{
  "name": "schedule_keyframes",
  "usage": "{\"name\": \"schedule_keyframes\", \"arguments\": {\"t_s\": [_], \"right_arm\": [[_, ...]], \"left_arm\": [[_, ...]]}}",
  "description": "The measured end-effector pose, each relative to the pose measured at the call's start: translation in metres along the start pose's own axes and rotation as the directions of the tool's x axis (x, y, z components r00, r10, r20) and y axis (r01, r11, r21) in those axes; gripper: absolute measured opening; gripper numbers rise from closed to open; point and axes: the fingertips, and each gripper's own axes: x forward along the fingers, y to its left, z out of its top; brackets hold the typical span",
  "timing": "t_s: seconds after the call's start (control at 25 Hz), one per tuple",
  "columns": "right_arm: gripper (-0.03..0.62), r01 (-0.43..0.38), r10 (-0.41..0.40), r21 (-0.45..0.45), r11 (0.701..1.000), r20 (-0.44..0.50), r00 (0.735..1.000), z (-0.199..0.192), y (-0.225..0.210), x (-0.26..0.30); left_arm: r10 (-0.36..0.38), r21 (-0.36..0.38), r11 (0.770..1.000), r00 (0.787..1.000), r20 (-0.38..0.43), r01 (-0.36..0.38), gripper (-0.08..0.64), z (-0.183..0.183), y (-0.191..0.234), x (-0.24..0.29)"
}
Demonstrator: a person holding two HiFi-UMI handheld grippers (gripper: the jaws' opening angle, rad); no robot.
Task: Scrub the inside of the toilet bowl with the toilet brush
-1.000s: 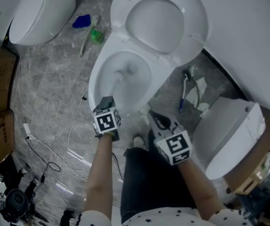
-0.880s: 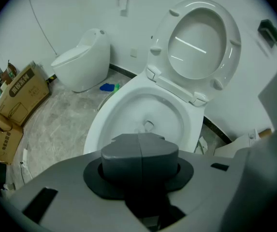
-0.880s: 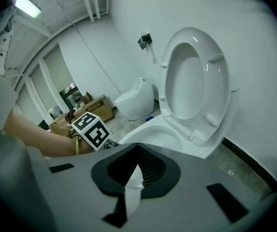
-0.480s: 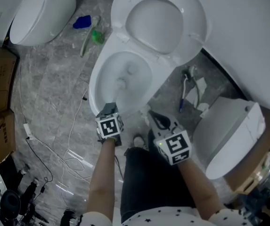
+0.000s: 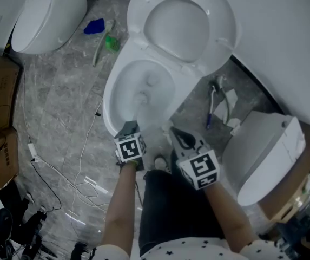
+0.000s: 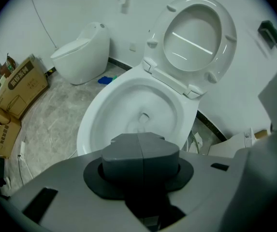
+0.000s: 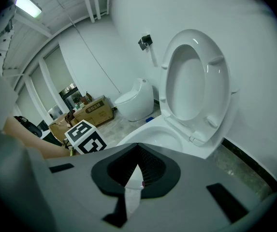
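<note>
Left gripper (image 5: 129, 125) is at the near rim of the bowl (image 5: 109, 99), jaws pressed together on the brush (image 5: 142, 97). The brush head is down inside the bowl, and the white handle is hard to pick out against the porcelain. Right gripper (image 5: 173, 130) hangs just right of the bowl's near edge, jaws a little apart with nothing gripped; a white sliver shows in the gap, can't tell what it is.
</note>
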Motion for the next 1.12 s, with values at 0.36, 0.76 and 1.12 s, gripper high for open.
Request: {"name": "schedule_keyframes", "arguments": {"t_s": [0.36, 0.76, 1.12], "right_arm": [[0.006, 0.003, -0.003, 0.007, 1.000, 0.000, 1.000, -0.002, 0.001, 0.000], [0.007, 0.003, -0.003, 0.009, 1.000, -0.005, 1.000, -0.004, 0.000, 0.002], [0.006, 0.002, -0.002, 0.014, 1.000, -0.009, 1.000, -0.008, -0.004, 0.002]], "left_arm": [[-0.036, 0.023, 0.999, 0.999, 0.008, 0.036, 0.153, 0.006, -0.019, 0.000], [-0.073, 0.033, 0.997, 0.997, 0.025, 0.072, 0.153, 0.021, -0.039, 0.005], [-0.089, 0.031, 0.996, 0.995, 0.037, 0.088, 0.153, 0.033, -0.053, 0.010]]}}
